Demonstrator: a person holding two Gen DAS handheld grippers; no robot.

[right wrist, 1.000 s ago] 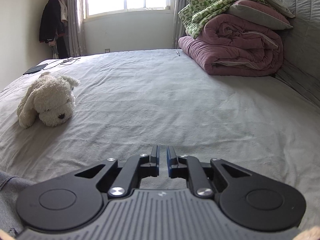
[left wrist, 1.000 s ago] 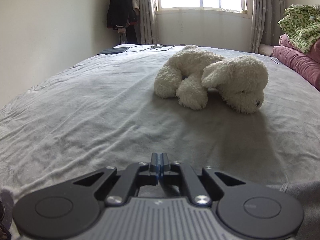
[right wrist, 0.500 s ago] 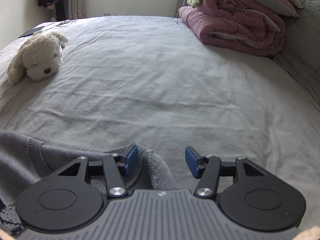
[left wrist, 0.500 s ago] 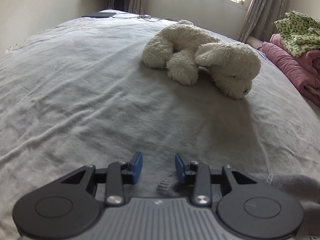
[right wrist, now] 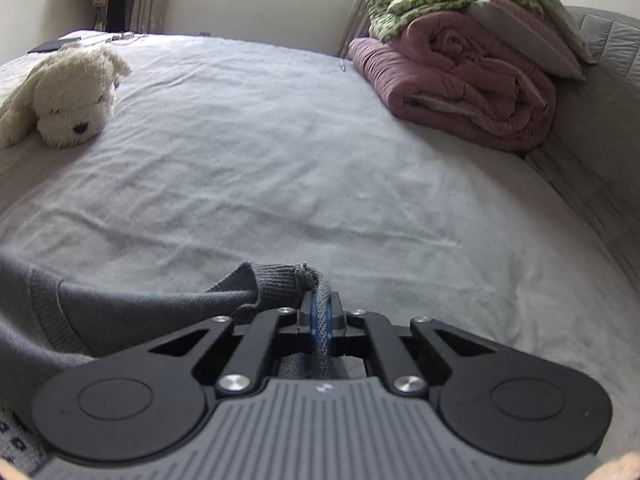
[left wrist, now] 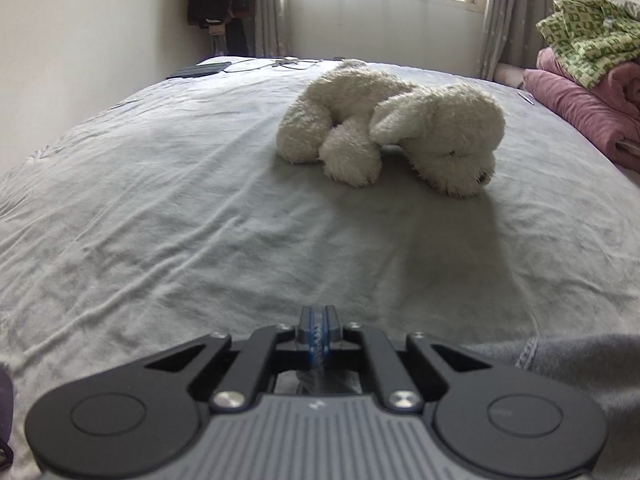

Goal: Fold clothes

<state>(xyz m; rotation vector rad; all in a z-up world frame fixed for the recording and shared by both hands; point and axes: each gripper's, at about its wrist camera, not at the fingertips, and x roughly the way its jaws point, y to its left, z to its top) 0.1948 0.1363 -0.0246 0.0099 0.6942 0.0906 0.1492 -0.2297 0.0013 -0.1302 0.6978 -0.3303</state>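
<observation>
One white plush dog (left wrist: 400, 132) lies on the grey bed (left wrist: 160, 200). Two grippers work its near edge: the left gripper (left wrist: 319, 332) and the right gripper (right wrist: 320, 320) have each just closed on one grey sweater (right wrist: 140, 312). One folded pink quilt (right wrist: 452, 80) sits far right.

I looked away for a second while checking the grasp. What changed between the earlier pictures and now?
Both grippers opened over the grey sweater, then their jaws have just been closing on it: the left gripper pinches a thin edge, the right gripper a ribbed edge. The plush dog, the folded quilts and the bed stayed put.
</observation>
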